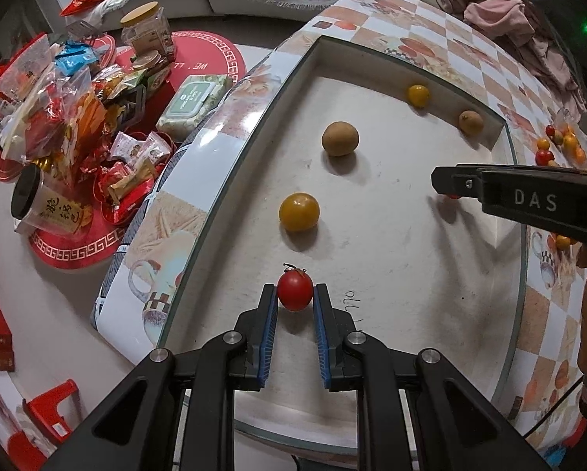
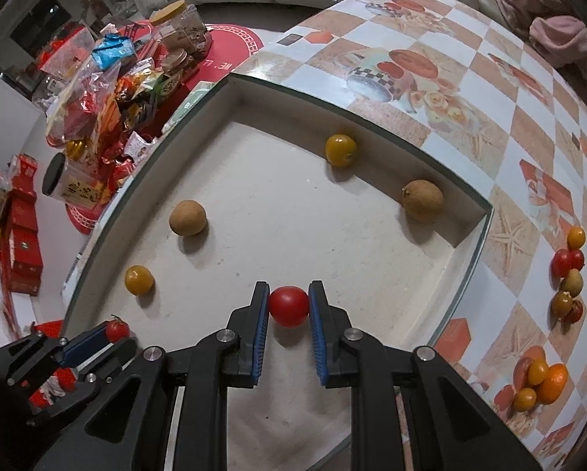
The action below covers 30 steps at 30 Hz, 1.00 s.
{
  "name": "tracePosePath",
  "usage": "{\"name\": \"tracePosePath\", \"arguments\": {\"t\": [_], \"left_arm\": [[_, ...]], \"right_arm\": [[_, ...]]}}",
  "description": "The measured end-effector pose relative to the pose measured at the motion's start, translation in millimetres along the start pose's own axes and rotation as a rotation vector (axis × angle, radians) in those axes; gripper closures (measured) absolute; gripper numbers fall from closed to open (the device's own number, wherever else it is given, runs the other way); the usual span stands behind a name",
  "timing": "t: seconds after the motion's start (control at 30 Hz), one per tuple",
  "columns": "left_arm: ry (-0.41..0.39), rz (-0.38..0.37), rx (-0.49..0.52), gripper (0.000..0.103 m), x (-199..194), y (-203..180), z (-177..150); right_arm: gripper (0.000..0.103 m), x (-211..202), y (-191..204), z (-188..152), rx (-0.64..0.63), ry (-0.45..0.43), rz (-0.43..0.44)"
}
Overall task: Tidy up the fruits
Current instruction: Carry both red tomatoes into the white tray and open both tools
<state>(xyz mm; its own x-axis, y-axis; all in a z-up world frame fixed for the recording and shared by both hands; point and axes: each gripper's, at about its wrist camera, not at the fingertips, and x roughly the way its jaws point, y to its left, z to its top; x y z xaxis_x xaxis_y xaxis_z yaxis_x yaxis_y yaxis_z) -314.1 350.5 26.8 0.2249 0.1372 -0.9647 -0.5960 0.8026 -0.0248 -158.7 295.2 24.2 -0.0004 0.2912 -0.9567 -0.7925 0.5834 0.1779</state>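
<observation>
Both grippers over the tray (image 2: pixel 466 231), each clamped on a red tomato, neither dropped yet.

L gripper (image 1: pixel 294 294) narrow, pads tight on a red tomato (image 1: pixel 295 289) w/ stem, low over tray's near-left part; R gripper (image 2: pixel 288 302) same, holding a smooth red tomato (image 2: pixel 288 306) near tray's near-middle. Already in tray: 2 yellow tomatoes (image 2: pixel 340 150) and 2 brown fruits (image 2: pixel 187 217), i.e. 4 in, 2 abt to go. Left: loose pile of red/yellow/brown fruit (image 2: pixel 568 271) on tablecloth right of tray, plus oranges (image 2: pixel 550 382) nearer. Roughly a third done, imo.
</observation>
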Motion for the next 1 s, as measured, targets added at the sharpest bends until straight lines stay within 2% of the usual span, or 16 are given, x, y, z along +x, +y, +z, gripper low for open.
{"name": "tracePosePath", "arguments": {"t": [0.27, 0.47, 0.53, 0.63, 0.87, 0.93, 0.97, 1.0], "left_arm": [[0.037, 0.013, 0.026, 0.082, 5.8, -5.5, -3.0], [0.043, 0.021, 0.047, 0.082, 5.7, -7.4, -1.8], [0.045, 0.022, 0.053, 0.082, 5.3, -8.5, -1.5], [0.044, 0.018, 0.059, 0.082, 4.8, -9.9, -1.5], [0.042, -0.003, 0.061, 0.081, 5.2, -7.9, -1.2], [0.040, -0.014, 0.054, 0.048, 5.4, -6.6, -0.9], [0.011, -0.006, 0.046, 0.026, 1.8, -6.2, -1.6], [-0.023, -0.001, 0.046, 0.025, -2.8, -6.3, -2.2]], "right_arm": [[0.080, 8.7, 3.2, -5.2, -0.009, 0.012, -0.013], [0.079, 10.3, 3.2, -2.1, -0.006, 0.024, 0.010], [0.075, 10.6, 1.8, -1.5, -0.001, 0.026, 0.021], [0.062, 9.1, 0.2, -3.2, -0.003, 0.023, 0.023], [0.060, 9.0, 0.9, -5.3, -0.002, 0.016, 0.022], [0.060, 8.9, 0.9, -5.6, -0.003, 0.016, 0.021], [0.060, 9.1, 0.7, -5.5, -0.003, 0.016, 0.020], [0.060, 9.4, 0.6, -6.0, -0.005, 0.015, 0.018]]}}
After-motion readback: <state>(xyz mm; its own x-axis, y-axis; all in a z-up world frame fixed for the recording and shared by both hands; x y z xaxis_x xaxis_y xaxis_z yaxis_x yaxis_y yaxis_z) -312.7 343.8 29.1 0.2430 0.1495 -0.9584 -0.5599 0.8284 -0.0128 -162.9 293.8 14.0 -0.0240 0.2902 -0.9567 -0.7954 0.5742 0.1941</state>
